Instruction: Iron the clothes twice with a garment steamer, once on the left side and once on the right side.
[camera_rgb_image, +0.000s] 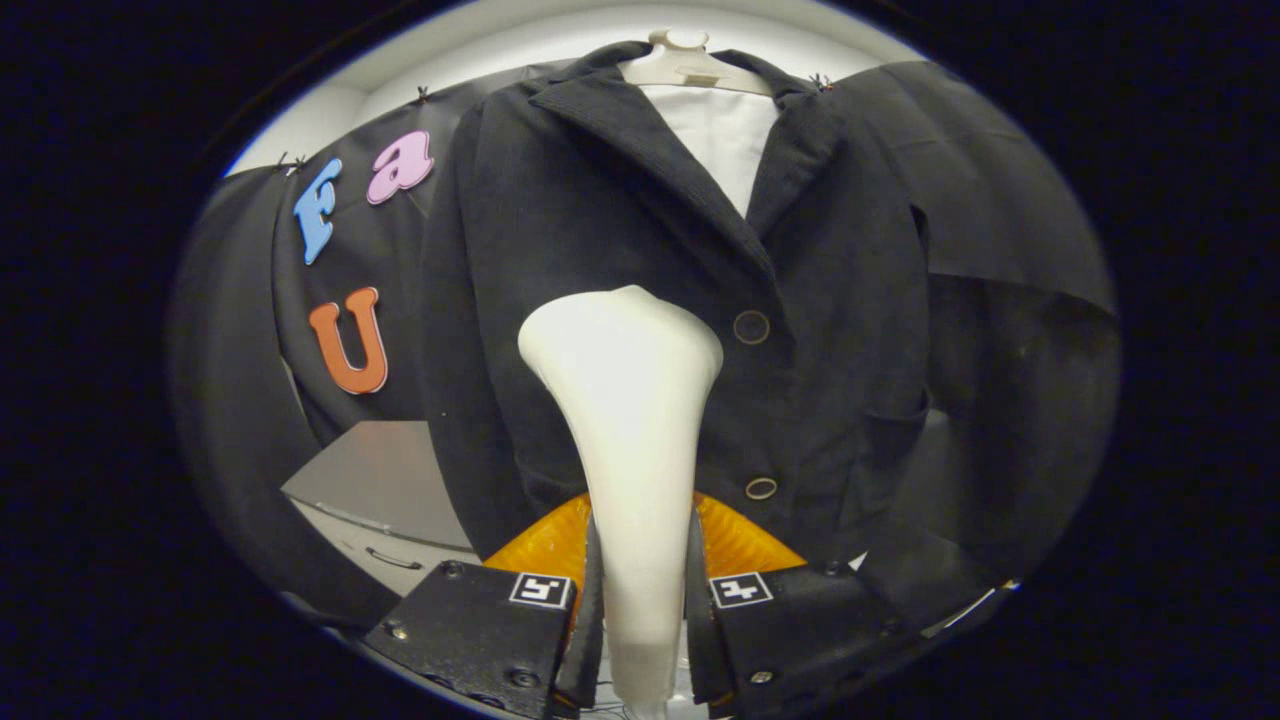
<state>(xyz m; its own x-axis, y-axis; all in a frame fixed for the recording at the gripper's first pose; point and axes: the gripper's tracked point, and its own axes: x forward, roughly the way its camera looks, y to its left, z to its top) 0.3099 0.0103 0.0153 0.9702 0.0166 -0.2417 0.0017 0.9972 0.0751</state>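
1. Tongs (640, 610): both fingers pressed against the narrow handle of the garment steamer (628, 440), one on each side, holding it upright.
2. Garment steamer: pale, smooth body, slim between the fingers and widening to a rounded head beyond them. The head stands in front of the jacket's front panel, just beside the upper button (751, 327); whether it touches the cloth cannot be told.
3. Jacket (600, 230): dark, fine-ribbed cloth with lapels, hanging on a pale hanger (690, 60) directly ahead of the tongs. A lower button (761, 488) sits near the hem, just to the side of the steamer's neck.
4. White garment (725, 140): seen in the opening between the lapels, below the hanger.
5. Orange ribbed part (545, 545): shows on either side of the steamer's handle, just ahead of the fingers and below the jacket's hem.
6. Grey cabinet (385, 500): low, with a drawer handle, beside the jacket and beyond the tongs.
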